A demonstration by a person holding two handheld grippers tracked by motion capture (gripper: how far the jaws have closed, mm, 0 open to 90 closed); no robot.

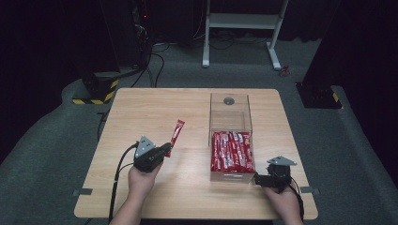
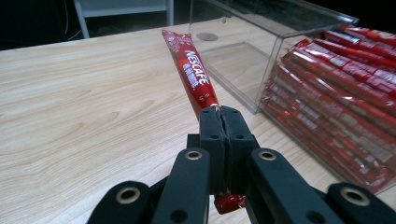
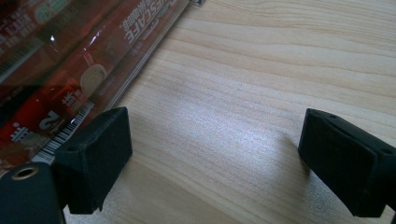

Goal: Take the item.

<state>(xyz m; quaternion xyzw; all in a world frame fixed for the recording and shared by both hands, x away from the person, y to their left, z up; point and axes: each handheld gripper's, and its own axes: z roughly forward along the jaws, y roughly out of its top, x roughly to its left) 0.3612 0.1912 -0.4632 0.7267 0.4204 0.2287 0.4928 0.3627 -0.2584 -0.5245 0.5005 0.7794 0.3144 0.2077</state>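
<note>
The wooden table (image 1: 141, 112) carries a clear plastic box (image 1: 229, 117) on its right half; the box's near half is packed with red coffee sticks (image 1: 232, 151), while its far half is bare. To the left of the box, the left gripper (image 1: 165, 149) has its jaws pressed together on the near end of a single red Nescafe stick (image 2: 193, 74), which juts away from the jaws, slanting up over the wood, just beside the box's left wall. At the box's near right corner, the right gripper (image 1: 257, 178) rests low over the table, its jaws spread wide with nothing between them; its left jaw sits just beside the box wall.
</note>
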